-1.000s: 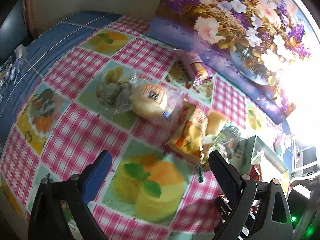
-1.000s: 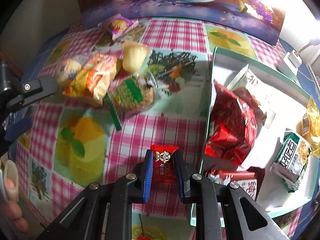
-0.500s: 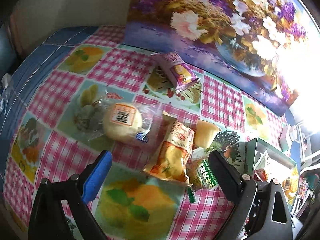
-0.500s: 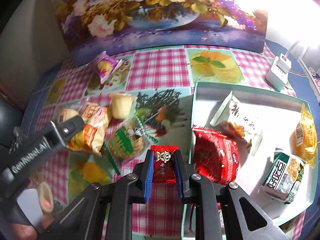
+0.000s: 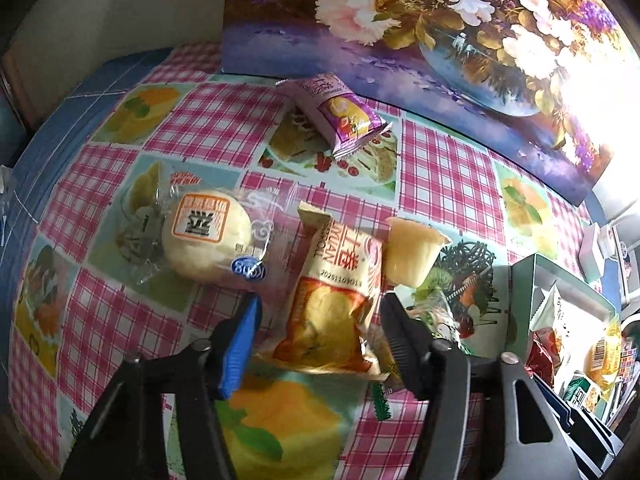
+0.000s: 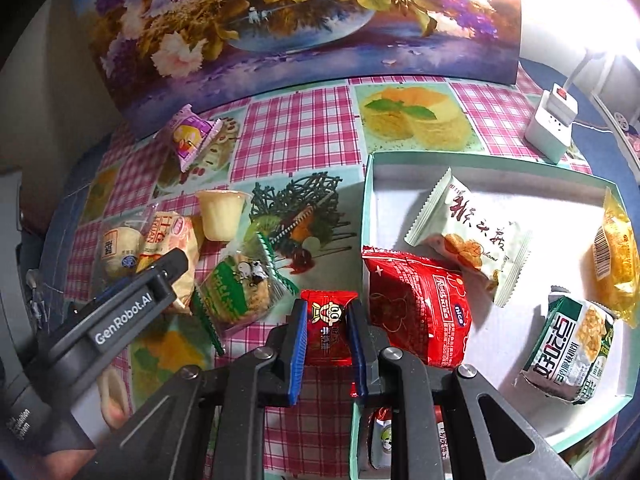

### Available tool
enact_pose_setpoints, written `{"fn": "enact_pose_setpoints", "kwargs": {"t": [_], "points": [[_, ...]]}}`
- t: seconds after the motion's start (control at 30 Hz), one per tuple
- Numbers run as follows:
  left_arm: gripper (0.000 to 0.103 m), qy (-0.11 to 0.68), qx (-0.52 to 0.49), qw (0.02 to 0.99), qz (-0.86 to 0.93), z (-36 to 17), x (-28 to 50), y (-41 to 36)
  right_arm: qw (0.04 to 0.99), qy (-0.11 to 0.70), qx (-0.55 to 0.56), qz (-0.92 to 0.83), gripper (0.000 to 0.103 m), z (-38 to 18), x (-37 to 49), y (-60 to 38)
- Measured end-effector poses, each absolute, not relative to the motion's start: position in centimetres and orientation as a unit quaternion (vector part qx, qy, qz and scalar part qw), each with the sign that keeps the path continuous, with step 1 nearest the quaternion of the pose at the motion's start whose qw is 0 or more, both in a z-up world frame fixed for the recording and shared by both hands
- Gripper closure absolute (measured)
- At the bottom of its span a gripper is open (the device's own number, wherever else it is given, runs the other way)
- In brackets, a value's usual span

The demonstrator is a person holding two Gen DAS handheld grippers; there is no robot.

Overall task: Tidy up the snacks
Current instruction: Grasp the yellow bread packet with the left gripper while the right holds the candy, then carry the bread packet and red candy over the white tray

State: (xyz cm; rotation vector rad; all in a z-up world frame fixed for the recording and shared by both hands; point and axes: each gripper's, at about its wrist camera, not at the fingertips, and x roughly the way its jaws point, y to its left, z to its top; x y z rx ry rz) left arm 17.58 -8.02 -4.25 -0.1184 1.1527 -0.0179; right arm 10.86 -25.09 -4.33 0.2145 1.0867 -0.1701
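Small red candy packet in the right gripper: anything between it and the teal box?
Nothing blocks the way. The small red candy packet is clamped in the right gripper beside the teal box's near-left wall. Just inside lies a large red foil bag, so the drop spot there is taken; white floor farther in is free.

Flower painting (image 6: 280, 24), checked tablecloth (image 6: 296, 128), power strip (image 6: 552, 124)
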Motion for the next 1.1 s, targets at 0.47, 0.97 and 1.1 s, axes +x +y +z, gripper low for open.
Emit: {"fn": "enact_pose_setpoints", "kwargs": {"t": [0.47,0.97,1.1], "points": [[0.072,0.544,-0.078,0.835,-0.016,-4.1,16.8,-7.2,0.846,0.515,0.106,-0.09,0.082,-4.2,10.5,-25.3],[0.073,0.519,-0.122,0.846,-0.027,-1.3,15.5,-5.6,0.851,0.504,0.115,-0.09,0.082,-2.8,10.1,-25.4],[0.073,0.508,-0.126,0.851,-0.035,0.0,14.9,-5.8,0.859,0.491,0.118,-0.089,0.082,-1.7,9.8,-25.5]]}}
